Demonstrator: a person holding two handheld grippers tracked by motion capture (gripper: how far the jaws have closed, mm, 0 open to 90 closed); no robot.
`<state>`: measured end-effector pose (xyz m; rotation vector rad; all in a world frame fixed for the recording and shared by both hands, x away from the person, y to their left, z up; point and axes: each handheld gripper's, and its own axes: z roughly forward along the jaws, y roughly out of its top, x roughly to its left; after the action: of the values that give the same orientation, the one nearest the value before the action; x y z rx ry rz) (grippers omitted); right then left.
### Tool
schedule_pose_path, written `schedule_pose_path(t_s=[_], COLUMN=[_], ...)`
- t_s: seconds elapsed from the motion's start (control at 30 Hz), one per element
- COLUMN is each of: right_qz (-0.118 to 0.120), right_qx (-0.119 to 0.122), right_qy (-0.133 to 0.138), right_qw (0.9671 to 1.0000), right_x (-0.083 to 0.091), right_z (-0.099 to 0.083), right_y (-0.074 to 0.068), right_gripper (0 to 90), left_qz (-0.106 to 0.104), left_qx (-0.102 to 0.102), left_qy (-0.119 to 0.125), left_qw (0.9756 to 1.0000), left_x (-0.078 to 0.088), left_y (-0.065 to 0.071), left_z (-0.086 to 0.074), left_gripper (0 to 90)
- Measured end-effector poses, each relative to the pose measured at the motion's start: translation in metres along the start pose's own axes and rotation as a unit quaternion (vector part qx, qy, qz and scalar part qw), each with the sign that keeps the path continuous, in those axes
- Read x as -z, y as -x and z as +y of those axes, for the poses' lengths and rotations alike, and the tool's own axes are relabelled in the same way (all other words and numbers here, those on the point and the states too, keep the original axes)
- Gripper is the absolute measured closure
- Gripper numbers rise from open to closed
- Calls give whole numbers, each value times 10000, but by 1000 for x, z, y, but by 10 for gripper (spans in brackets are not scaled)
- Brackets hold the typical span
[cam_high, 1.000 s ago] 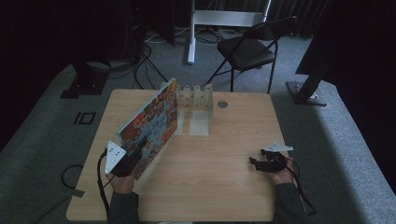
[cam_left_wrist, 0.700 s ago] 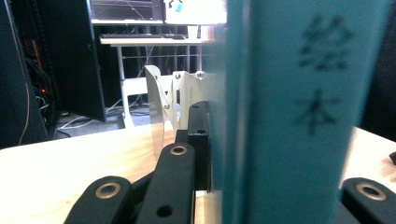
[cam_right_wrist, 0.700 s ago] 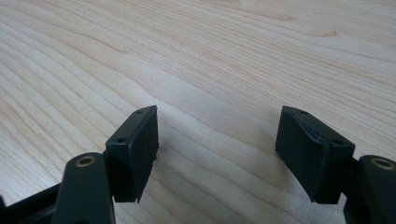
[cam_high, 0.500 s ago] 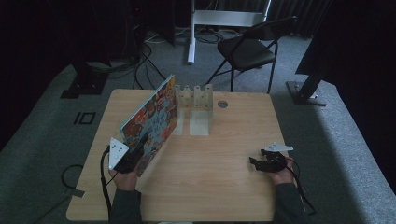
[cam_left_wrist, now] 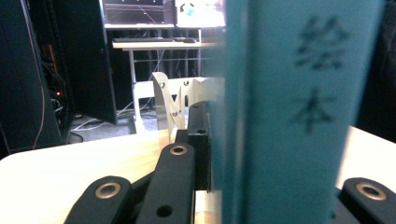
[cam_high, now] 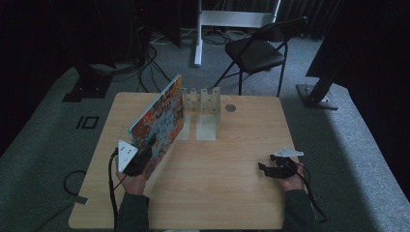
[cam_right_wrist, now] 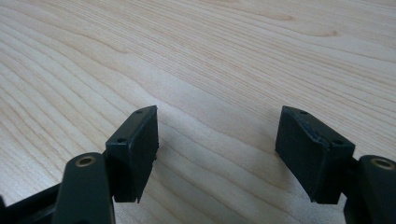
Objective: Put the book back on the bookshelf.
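At the desk's [cam_high: 208, 193] left, a stiff, colourful hardcover picture book [cam_high: 159, 121] is clamped near its teal spine by the left gripper [cam_high: 145, 157]; judged light but slippery. The right gripper [cam_high: 265, 169] is held wide, empty.

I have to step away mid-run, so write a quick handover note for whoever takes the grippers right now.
Left gripper: shut on the picture book, gripping its teal spine; the book stands tilted on the table, its far end near the white rack.
Right gripper: open, nothing between the jaws, resting low at the table's right side.
Done: book gripped and raised on edge.
Left, likely: slot the book into the rack, then let go.
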<state>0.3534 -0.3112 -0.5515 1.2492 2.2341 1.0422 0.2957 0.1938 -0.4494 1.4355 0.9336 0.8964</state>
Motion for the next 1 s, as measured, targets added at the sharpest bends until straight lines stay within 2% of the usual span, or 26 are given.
schedule_pose_path(t_s=[0.17, 0.37, 1.0], right_qz=[6, 6, 9], right_qx=[-2, -1, -2], right_qy=[2, 3, 5], right_qw=[10000, 10000, 10000], right_x=[0, 0, 0], right_z=[0, 0, 0], right_y=[0, 0, 0], right_gripper=[297, 297, 297], left_qz=[34, 64, 181], left_qx=[-13, -150, -121], left_qy=[12, -41, 12], left_qw=[10000, 9999, 9998], left_x=[-2, -5, -13], left_y=[2, 3, 8], left_z=[1, 3, 6], left_gripper=[810, 809, 809])
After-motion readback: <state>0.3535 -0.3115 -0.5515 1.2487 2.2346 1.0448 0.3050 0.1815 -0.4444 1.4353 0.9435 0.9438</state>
